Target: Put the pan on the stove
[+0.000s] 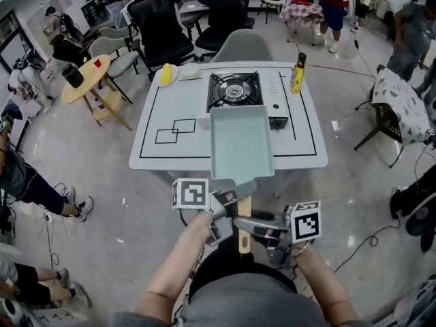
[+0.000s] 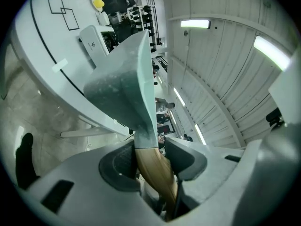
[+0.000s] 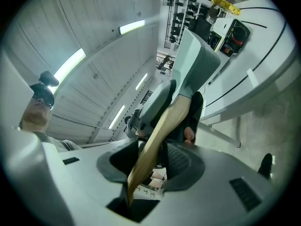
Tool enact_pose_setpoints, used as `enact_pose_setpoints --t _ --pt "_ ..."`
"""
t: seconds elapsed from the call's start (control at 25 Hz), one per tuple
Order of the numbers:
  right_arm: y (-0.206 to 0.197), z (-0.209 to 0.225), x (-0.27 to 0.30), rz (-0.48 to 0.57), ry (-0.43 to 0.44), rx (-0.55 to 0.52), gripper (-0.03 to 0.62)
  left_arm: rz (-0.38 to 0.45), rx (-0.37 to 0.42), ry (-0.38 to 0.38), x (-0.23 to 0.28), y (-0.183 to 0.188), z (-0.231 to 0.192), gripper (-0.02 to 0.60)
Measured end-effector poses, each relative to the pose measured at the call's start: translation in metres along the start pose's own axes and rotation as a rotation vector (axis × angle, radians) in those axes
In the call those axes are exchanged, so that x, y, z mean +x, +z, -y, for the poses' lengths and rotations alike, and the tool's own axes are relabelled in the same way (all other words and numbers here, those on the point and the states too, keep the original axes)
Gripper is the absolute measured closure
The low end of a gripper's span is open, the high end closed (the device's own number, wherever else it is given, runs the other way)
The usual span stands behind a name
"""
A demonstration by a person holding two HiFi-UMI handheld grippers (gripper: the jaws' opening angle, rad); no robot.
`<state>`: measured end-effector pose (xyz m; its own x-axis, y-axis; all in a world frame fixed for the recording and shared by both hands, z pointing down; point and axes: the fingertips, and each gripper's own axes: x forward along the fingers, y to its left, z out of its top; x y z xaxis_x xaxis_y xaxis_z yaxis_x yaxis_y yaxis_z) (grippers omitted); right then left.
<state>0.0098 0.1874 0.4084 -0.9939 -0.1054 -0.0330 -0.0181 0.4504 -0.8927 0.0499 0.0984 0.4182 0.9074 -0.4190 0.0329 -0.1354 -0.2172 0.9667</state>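
Wooden handle (image 2: pixel 153 171) clamped in the fingers (image 2: pixel 120 166) of left gripper (image 2: pixel 150 161) and right gripper (image 3: pixel 153 159), the mint-green pan (image 1: pixel 242 142) hovers just short of the stove (image 1: pixel 235 90); best carried forward level, then lowered.

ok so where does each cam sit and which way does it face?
Head view: on the head, steeply down at table, stove, pan; forearms, left gripper, right gripper show.
Left gripper view: on left gripper, along its jaws, shut on the handle, along the pan's underside.
Right gripper view: on right gripper, along its jaws, shut on the handle; left gripper beyond.
Both gripper views share handle, pan, table.
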Motion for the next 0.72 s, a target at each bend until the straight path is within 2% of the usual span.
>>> enact_pose_setpoints --t 0.36,0.72 --pt "0.084 0.04 0.039 0.02 -0.006 -0.004 0.43 -0.013 -0.011 -0.016 0.014 0.097 -0.02 0.419" --pt "0.144 0.067 0.07 0.059 -0.032 -0.019 0.431 -0.067 0.011 -0.026 0.025 0.163 -0.032 0.419"
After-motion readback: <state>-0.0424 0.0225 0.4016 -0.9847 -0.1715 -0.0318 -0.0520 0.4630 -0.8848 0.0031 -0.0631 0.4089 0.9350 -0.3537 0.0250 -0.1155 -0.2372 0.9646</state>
